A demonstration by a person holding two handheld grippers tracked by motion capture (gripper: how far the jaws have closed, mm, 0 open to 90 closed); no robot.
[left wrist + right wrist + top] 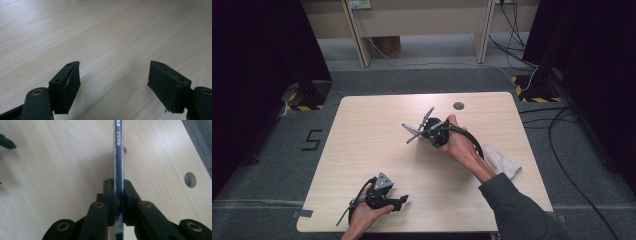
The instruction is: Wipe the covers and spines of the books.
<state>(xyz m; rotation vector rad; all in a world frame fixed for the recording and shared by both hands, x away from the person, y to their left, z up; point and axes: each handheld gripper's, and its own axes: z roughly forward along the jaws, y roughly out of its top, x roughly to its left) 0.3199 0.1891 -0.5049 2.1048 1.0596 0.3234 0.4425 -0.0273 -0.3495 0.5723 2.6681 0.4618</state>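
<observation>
Pale wood grain runs across the desk (377,150) under both tools. The right tool (118,200) has its jaws pressed tight on a thin, dark blue book or case (118,150), seen edge-on with white lettering along its spine; it sticks straight out ahead of the jaws, above the desk. In the high view the right tool (424,131) sits well ahead of the left tool (402,201), and a white cloth (503,161) lies just behind the right forearm. The left tool (113,77) rests low over bare wood, jaws spread wide with nothing between them.
</observation>
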